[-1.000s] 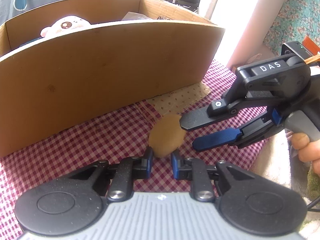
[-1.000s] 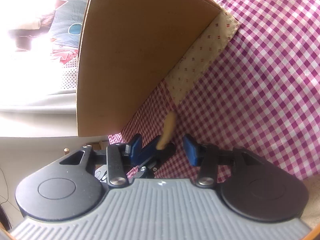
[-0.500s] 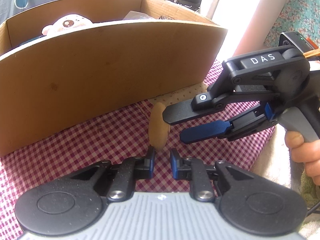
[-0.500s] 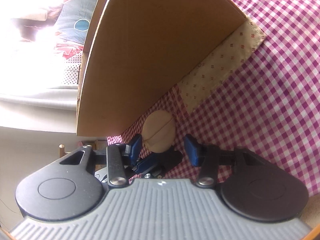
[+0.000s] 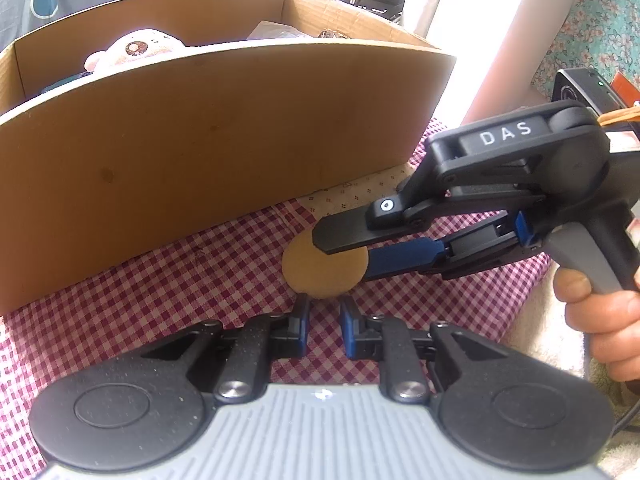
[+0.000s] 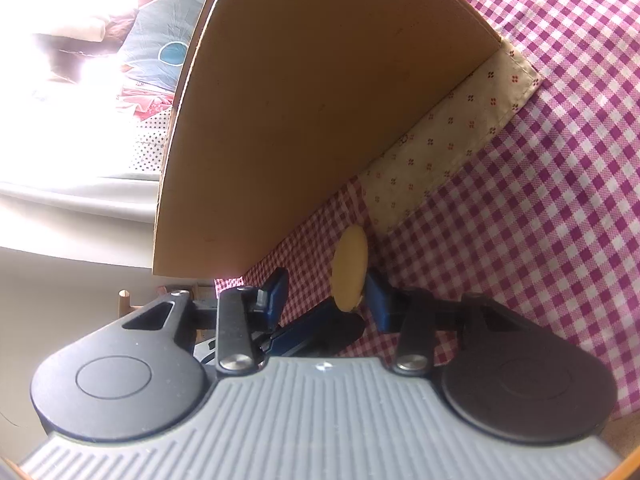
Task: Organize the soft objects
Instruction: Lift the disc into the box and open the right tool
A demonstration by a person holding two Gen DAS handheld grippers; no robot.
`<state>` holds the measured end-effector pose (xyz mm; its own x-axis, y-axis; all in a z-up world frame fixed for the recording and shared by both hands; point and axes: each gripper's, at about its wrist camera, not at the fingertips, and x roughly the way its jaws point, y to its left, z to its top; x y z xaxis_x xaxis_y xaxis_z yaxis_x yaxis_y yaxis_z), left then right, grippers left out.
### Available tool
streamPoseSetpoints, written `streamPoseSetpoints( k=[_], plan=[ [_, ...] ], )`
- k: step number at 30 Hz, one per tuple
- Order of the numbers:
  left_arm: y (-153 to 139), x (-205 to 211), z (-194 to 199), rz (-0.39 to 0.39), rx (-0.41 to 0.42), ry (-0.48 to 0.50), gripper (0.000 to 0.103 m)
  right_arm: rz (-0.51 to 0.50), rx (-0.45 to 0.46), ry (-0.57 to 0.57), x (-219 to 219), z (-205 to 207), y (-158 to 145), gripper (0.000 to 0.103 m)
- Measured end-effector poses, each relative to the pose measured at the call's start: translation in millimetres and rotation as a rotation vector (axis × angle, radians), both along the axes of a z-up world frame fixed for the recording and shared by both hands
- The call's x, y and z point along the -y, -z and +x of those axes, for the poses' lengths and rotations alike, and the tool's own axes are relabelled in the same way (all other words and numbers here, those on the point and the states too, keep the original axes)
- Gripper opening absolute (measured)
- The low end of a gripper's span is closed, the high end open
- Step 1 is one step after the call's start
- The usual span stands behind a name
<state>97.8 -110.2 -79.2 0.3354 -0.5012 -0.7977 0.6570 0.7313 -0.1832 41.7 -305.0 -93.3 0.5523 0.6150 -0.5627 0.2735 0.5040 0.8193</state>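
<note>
The black upper finger of the right gripper (image 5: 352, 242) covers the top of the round, flat tan soft disc (image 5: 320, 270), and the disc in turn hides the tip of the blue-padded lower finger, so contact there cannot be told. The tall front wall of the brown cardboard box (image 5: 208, 140) conceals nearly all its contents; only the head of a white plush toy (image 5: 134, 48) and a crumpled pale item show above the rim. The person's hand (image 5: 604, 320) is cut off at the right edge. In the right wrist view, the window area is washed out
</note>
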Motion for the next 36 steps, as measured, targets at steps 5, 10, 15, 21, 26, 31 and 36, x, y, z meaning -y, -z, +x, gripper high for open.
streamPoseSetpoints(
  k=[5, 10, 15, 21, 26, 31, 36],
  plan=[
    [-0.1, 0.6, -1.0, 0.005, 0.006, 0.0, 0.019, -0.066, -0.009, -0.008, -12.2, 6.4, 4.8, 0.009],
    [0.8, -0.2, -1.1, 0.007, 0.006, 0.007, 0.02, -0.092, 0.024, -0.014, -20.2, 2.2, -1.1, 0.005],
    [-15.3, -13.5, -5.3, -0.018, 0.021, -0.001, 0.055, -0.171, 0.149, -0.07, -32.9, -11.7, -48.7, 0.005],
    [-56.8, -48.8, -10.3, -0.137, 0.103, -0.033, 0.094, -0.329, 0.392, -0.141, -39.7, -11.1, -148.9, 0.005],
    [-67.4, -64.6, -6.7, -0.185, 0.124, -0.082, 0.096, -0.48, 0.361, -0.179, -32.6, 37.2, -182.1, 0.006],
    [-68.1, -68.3, -2.7, -0.185, 0.1, -0.096, 0.096, -0.506, 0.082, -0.296, -13.1, 123.0, -150.6, 0.006],
    [-64.6, -72.9, 2.3, -0.189, 0.099, -0.097, 0.096, -0.515, -0.153, -0.42, -14.5, 171.5, -101.9, 0.008]
  ],
)
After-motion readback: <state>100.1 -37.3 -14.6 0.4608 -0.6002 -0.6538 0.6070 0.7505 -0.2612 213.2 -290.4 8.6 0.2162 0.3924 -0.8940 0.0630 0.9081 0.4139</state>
